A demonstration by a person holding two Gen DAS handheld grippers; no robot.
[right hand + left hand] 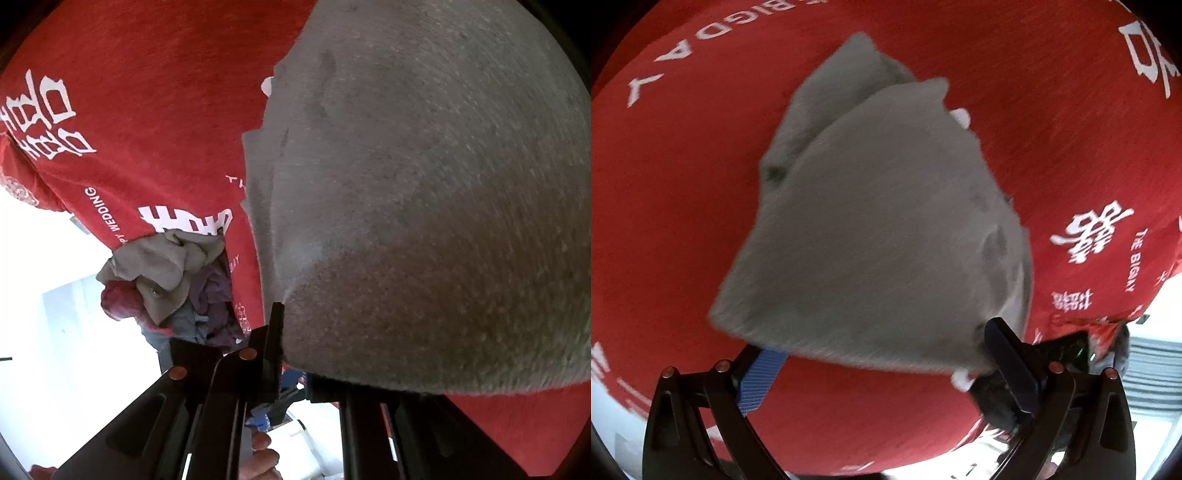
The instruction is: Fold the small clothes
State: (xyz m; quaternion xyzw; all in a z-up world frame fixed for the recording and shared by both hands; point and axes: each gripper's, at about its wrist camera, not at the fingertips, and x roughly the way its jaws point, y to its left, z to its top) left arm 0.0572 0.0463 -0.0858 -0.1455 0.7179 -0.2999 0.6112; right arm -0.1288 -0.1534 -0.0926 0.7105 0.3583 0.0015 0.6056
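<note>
Red printed tablecloth (683,221) under grey garment (879,229).

A red cloth (683,221) (white lettering) covers the surface — a white slatted unit (1152,373) beyond.

Garment (871,221) on printed cloth (683,221); clothes heap (173,284) at cloth edge, left.

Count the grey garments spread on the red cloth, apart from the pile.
1: the grey garment lies partly folded mid-cloth on the red cloth. The pile at the cloth's edge may hide more.
</note>
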